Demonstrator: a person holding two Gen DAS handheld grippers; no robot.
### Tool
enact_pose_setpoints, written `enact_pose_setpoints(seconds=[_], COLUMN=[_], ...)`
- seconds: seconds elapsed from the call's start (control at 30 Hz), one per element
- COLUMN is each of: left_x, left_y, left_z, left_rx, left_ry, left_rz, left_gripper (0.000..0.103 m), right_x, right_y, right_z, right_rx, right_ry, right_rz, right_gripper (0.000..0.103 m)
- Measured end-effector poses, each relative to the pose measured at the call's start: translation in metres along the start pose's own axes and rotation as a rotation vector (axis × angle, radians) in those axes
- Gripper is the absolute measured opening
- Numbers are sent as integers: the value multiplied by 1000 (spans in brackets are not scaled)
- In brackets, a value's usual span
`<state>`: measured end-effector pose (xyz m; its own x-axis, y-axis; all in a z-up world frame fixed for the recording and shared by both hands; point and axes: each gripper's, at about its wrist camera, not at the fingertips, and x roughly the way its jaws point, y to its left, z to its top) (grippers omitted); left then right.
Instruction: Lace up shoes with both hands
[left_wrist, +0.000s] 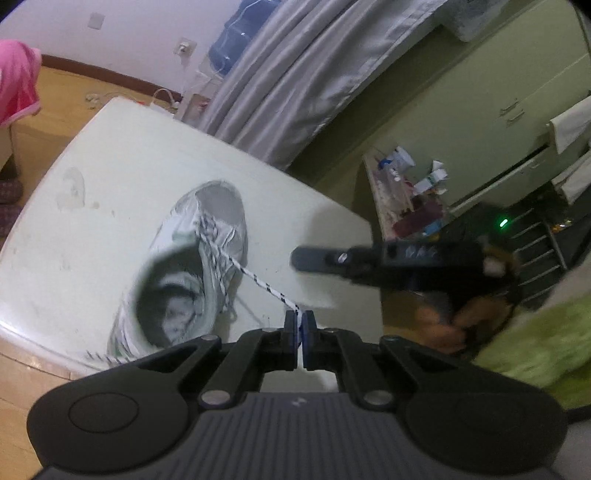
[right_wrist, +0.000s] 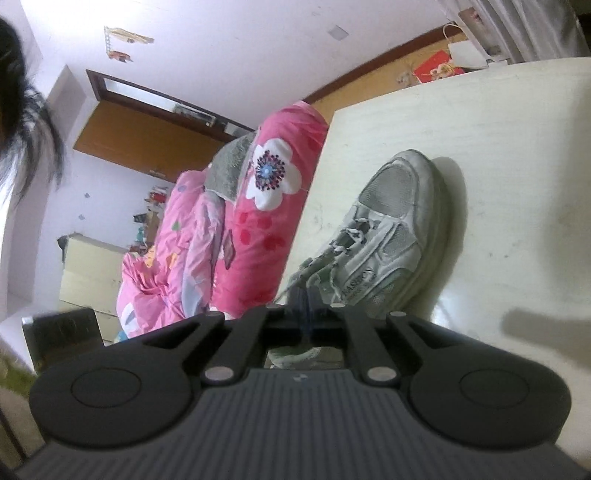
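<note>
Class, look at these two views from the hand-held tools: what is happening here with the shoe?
A person is lacing a pale sneaker that sits on a white table. The left tongs are shut on the speckled lace, which runs taut from the eyelets to them. The right tongs are also shut, close by the shoe's laces; blur hides whether they hold a strand. No bow is visible yet.

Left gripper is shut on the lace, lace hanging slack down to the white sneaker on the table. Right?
Not slack. In the left wrist view the left gripper is shut on the lace, which runs taut in a straight line from its jaws to the white sneaker on the table. The rest holds.
</note>
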<state>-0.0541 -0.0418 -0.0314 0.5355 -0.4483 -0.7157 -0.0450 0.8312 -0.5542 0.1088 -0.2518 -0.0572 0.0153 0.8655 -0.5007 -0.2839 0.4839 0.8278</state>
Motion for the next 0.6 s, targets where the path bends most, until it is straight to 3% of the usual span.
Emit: enact_pose_setpoints(seconds=[0.3,0.33,0.4,0.47,0.6], left_x=[25,28,32,37,42], left_y=[-37,-39,-43,-49,-58], left_z=[-4,-4,-5,-6,-13], left_rx=[-23,-31,-24,2,24], left_ry=[-121,-131,-135,-133,-131], left_rz=[39,41,56,89,142], left_gripper=[3,3,3,3,4], right_x=[-24,-23,-19,-8,20], right_y=[-5,-7,-11,-17,-33], right_z=[14,17,24,33,44], right_rx=[-25,-15,9,50,136], right_ry=[58,76,118,184,335], right_rz=[-21,-9,21,63,190], right_gripper=[7,9,26,35,36])
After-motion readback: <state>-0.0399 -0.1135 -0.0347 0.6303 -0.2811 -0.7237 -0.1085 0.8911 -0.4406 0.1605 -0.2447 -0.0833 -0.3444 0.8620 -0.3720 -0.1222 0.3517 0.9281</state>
